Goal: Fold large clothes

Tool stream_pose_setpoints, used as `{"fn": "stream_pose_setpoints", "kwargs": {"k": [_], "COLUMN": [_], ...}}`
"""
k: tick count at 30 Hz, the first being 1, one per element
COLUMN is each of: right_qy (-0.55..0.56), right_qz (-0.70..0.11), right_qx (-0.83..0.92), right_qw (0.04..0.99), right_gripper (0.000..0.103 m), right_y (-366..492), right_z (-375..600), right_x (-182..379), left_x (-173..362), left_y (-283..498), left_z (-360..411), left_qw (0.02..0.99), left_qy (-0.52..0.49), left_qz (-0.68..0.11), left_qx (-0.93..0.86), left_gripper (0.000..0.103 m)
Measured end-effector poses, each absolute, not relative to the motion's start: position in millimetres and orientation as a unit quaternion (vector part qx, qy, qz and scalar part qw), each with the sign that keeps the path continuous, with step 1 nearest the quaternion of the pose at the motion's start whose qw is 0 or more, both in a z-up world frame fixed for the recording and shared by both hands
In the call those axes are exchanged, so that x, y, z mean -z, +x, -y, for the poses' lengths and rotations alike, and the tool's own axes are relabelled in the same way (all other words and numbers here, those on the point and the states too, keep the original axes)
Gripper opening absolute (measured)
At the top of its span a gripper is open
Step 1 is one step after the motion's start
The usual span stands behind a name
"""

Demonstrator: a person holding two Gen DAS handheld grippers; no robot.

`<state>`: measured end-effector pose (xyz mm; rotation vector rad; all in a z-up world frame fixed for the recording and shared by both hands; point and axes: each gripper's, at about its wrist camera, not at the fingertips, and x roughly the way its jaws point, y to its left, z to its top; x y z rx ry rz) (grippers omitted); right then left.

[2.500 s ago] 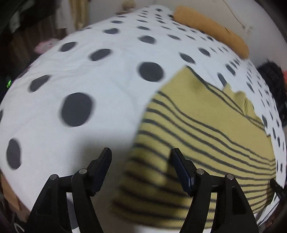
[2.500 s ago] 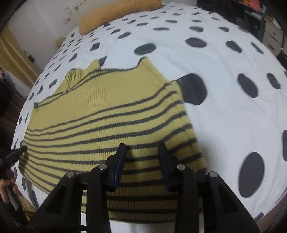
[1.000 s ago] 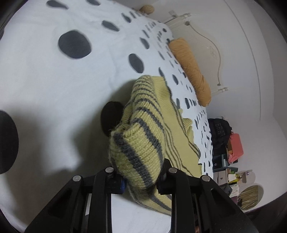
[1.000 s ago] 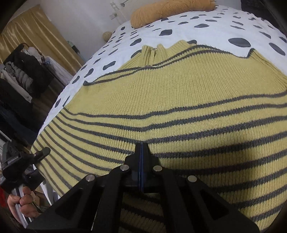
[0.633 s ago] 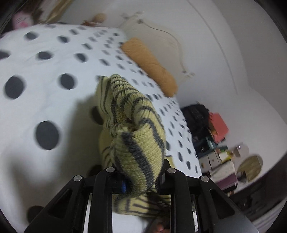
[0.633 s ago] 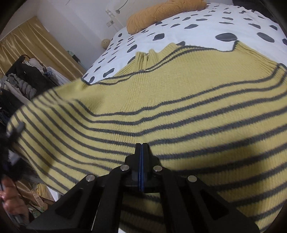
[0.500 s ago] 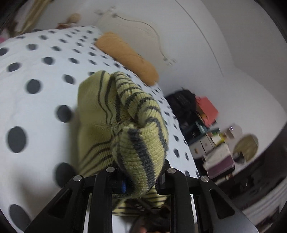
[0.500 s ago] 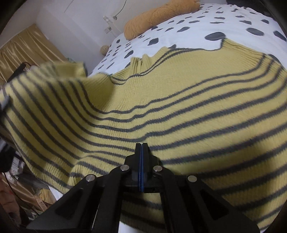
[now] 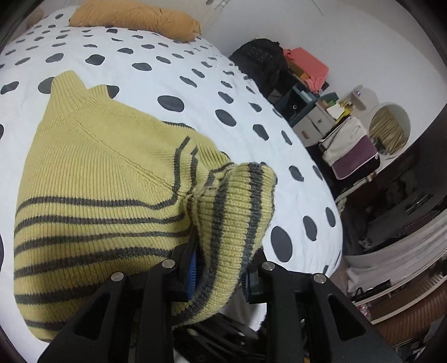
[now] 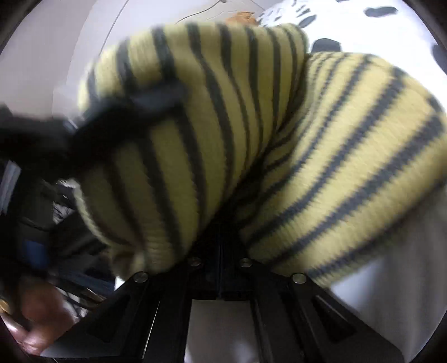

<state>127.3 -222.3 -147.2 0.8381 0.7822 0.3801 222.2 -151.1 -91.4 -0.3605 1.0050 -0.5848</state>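
White bedding with dark polka dots (image 9: 195, 72) covers the bed; an orange bolster pillow (image 9: 134, 19) lies at its far end, and cluttered shelves with a black bag (image 9: 259, 58) stand off the right side.

Left to right in the left wrist view: the yellow sweater with grey stripes (image 9: 92, 173) lies spread on the bedding, ribbed collar pointing toward the pillow. At its near right, my left gripper (image 9: 220, 268) is clamped on a bunched striped edge of the knit, which bulges up between the fingers and hides the tips. The blue pad of the left finger (image 9: 192, 265) shows against the fabric.

Right wrist view is blurred. My left gripper's dark body shows at upper left, gripping the lifted fabric. Striped knit fills most of the frame, doubled into a thick roll above my right gripper (image 10: 219, 243), whose jaws are pressed together on the knit.

Judgement: a fold is in progress, with the lifted striped edge due to be carried over the flat body.

Notes for doing it well:
- keep both grips level so the carried edge stays straight;
- keep light tension between the grippers, as heavy knit sags;
- lay the edge down square to the stripes before releasing;
- release only once the fabric rests on the layer below.
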Motion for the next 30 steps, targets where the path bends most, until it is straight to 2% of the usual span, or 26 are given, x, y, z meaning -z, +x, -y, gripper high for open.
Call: {"fn": "stream_pose_setpoints", "kwargs": {"k": [1,2,3,4,5,7,9,13,14,15,16,17,18,21,24,27,28,29,30], "right_qy": [0.409,0.419,0.424,0.422,0.418,0.408,0.402,0.346,0.327,0.302,0.271,0.247,0.218,0.131,0.089,0.084,0.083,0.070,0.056], "right_qz": [-0.370,-0.369,-0.369,-0.369,-0.364,-0.351,-0.328,-0.296,-0.296,-0.299,-0.309,-0.315,-0.319,-0.396,-0.505,-0.595,-0.613,-0.621,-0.611], "right_qx": [-0.179,-0.179,-0.177,-0.170,-0.156,-0.121,-0.087,-0.067,-0.077,-0.087,-0.094,-0.100,-0.112,-0.120,-0.117,-0.142,-0.147,-0.142,-0.140], "right_qw": [0.815,0.810,0.808,0.811,0.817,0.834,0.850,0.888,0.894,0.901,0.907,0.911,0.915,0.901,0.850,0.787,0.772,0.768,0.778], "right_gripper": [0.000,0.000,0.000,0.000,0.005,0.012,0.013,0.015,0.024,0.045,0.060,0.079,0.081,0.081,0.081,0.081,0.076,0.053,0.041], "right_y": [123,119,112,103,93,74,56,50,54,64,79,93,111,168,233,255,255,255,247], "right_z": [228,233,240,248,256,275,296,310,306,298,289,281,277,249,231,215,213,211,210], "right_x": [148,148,146,142,136,121,103,51,42,29,16,6,-4,-10,17,55,67,75,72], "left_x": [90,87,87,88,86,72,58,48,49,53,58,64,71,90,102,111,113,115,117], "left_y": [221,219,217,216,211,200,193,195,197,199,201,202,202,201,199,197,200,201,201], "left_z": [153,158,160,161,166,172,163,99,81,63,46,34,22,6,10,18,24,25,25], "left_qw": [0.821,0.819,0.808,0.799,0.786,0.794,0.806,0.829,0.833,0.837,0.839,0.838,0.834,0.830,0.841,0.849,0.849,0.848,0.846], "left_qy": [-0.166,-0.168,-0.180,-0.189,-0.199,-0.186,-0.191,-0.252,-0.260,-0.267,-0.272,-0.277,-0.283,-0.282,-0.234,-0.198,-0.196,-0.197,-0.201], "left_qz": [-0.470,-0.470,-0.476,-0.481,-0.484,-0.469,-0.448,-0.432,-0.432,-0.432,-0.435,-0.439,-0.446,-0.458,-0.467,-0.467,-0.466,-0.467,-0.468], "left_qx": [0.276,0.282,0.297,0.308,0.328,0.338,0.335,0.248,0.225,0.203,0.182,0.167,0.157,0.144,0.142,0.149,0.153,0.155,0.158], "left_gripper": [0.034,0.053,0.077,0.086,0.090,0.090,0.089,0.090,0.090,0.090,0.090,0.090,0.089,0.089,0.089,0.090,0.090,0.090,0.091]}}
